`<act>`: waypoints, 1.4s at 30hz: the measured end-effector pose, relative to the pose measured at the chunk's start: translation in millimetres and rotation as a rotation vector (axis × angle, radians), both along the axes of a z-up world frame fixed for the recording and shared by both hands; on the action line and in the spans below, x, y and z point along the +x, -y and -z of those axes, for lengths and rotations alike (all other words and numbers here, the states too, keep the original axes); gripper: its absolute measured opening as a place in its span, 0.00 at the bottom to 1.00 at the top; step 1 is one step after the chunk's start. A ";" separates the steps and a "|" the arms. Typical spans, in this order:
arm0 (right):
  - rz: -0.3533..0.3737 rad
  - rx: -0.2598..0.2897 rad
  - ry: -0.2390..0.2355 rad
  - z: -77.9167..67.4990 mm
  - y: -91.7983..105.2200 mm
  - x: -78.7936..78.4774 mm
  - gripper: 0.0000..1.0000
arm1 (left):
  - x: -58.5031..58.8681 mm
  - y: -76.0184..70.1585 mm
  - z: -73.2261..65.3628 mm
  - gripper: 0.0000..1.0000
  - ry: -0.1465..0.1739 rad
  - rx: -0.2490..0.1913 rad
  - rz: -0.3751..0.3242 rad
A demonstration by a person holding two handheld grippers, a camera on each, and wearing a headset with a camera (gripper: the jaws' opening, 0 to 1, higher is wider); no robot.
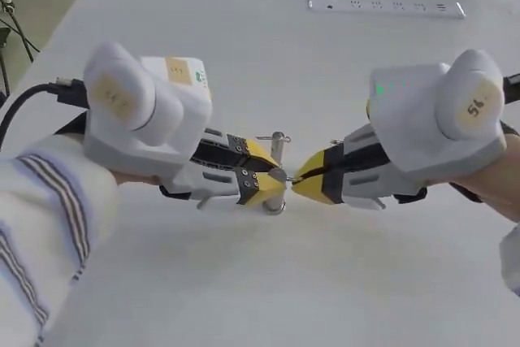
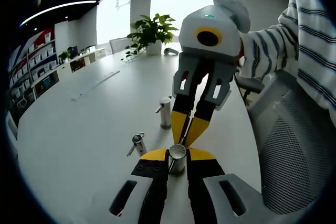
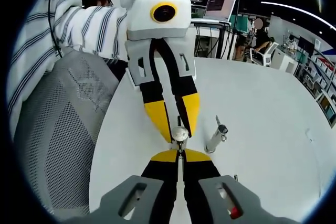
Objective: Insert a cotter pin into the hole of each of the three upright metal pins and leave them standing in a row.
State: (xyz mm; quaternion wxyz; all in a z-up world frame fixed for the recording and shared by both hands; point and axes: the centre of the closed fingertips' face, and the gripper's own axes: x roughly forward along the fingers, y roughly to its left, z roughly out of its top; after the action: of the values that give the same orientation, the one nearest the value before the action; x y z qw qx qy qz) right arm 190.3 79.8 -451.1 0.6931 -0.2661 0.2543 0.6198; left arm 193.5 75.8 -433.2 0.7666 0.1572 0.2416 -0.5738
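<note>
Left gripper [image 1: 273, 173]: I clench upright metal pin [image 2: 177, 158] on table [image 1: 244, 282], steadying it for insertion. Right gripper [image 1: 301, 178]: pinches cotter pin [image 3: 180, 153], tip at its side. Second pin [image 2: 166, 112], third pin [image 2: 138, 142] nearby, apparently fitted

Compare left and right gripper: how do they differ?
Left gripper clamps the upright metal pin; right gripper pinches a thin cotter pin. Left jaws stand apart around the pin; right jaws are almost closed. Both have yellow tips meeting at that pin.

Silver near pin [image 2: 177, 160] is standing upright, loose cotter pin [image 3: 180, 156] touching its head. Second pin [image 2: 139, 143] and far pin [image 2: 166, 113] are holding theirs.
</note>
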 end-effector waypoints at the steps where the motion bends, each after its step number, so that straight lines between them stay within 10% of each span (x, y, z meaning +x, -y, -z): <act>1: -0.016 -0.005 0.006 0.2 -1.7 -0.2 0.00 | -0.1 0.1 0.1 0.09 -0.001 0.001 0.002; 17: -0.042 -0.012 0.008 -0.5 -1.5 2.3 0.00 | 1.0 0.8 -0.1 0.10 -0.054 -0.018 -0.049; 22: -0.027 -0.001 -0.010 0.9 -2.7 -0.6 0.11 | -0.2 -1.8 -3.7 0.11 -0.020 -0.024 -0.038; 30: -0.017 0.006 -0.024 6.4 -8.5 -5.7 0.18 | -7.2 -19.8 -14.9 0.39 -0.050 -0.132 -0.119; 34: -0.006 0.020 -0.032 6.1 -12.5 -4.0 0.17 | -16.2 -33.8 -8.8 0.54 -0.063 -0.128 -0.154; 38: -0.009 0.021 -0.030 7.7 -15.4 -1.2 0.16 | -24.5 -47.4 -3.0 0.90 -0.070 -0.103 -0.190; 42: -0.015 0.025 -0.036 7.7 -18.6 -0.9 0.14 | -31.7 -58.5 -1.8 0.93 -0.091 -0.089 -0.203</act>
State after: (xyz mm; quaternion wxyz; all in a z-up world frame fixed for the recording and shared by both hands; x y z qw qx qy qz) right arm 189.4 98.4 -458.8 0.6872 -0.2479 0.2569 0.6327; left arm 161.8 134.3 -431.5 0.8151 0.0716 0.2653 -0.5099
